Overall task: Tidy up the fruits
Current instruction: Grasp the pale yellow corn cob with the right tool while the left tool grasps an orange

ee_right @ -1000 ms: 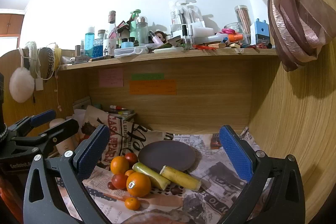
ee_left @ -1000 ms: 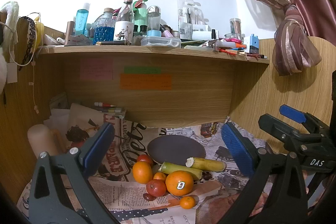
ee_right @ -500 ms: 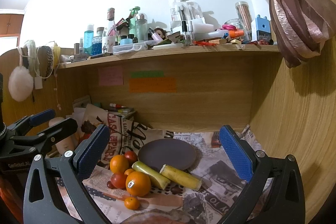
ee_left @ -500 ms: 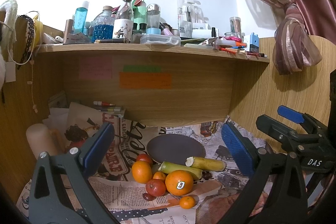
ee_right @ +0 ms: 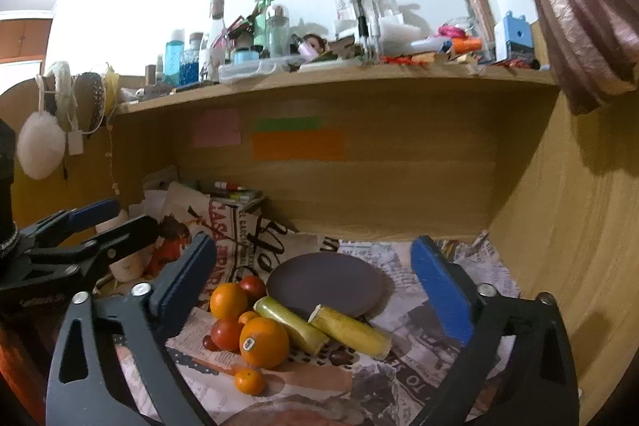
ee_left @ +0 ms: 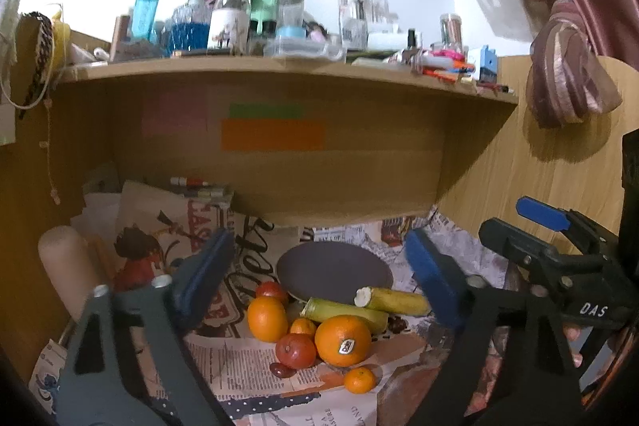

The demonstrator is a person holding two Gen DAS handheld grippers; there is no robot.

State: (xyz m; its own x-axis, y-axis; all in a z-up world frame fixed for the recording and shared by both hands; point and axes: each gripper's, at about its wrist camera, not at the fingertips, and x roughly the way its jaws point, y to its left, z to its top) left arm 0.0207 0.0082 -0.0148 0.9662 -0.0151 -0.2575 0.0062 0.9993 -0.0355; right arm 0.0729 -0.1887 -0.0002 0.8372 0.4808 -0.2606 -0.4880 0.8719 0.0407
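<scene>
A pile of fruit lies on newspaper in front of a dark round plate (ee_left: 333, 268) (ee_right: 325, 282). It holds a big orange with a sticker (ee_left: 342, 340) (ee_right: 264, 342), a second orange (ee_left: 266, 318) (ee_right: 228, 300), red fruits (ee_left: 295, 350) (ee_right: 226, 334), a small mandarin (ee_left: 359, 380) (ee_right: 249, 381) and two yellow-green stalk pieces (ee_left: 393, 300) (ee_right: 351, 332). My left gripper (ee_left: 319, 278) is open and empty, above and short of the pile. My right gripper (ee_right: 319, 274) is open and empty, likewise short of the pile. Each shows at the other view's edge.
The fruit sits in a wooden desk nook under a shelf (ee_left: 279, 70) crowded with bottles. Wooden walls close in at the back and right (ee_right: 559, 226). A cream cylinder (ee_left: 66, 266), papers and markers (ee_left: 191, 182) lie at the left. A curtain (ee_left: 567, 66) hangs at the right.
Both grippers have moved slightly forward toward the fruit pile, and the view has tilted a little. Nothing was grasped and the fruit has not moved.
</scene>
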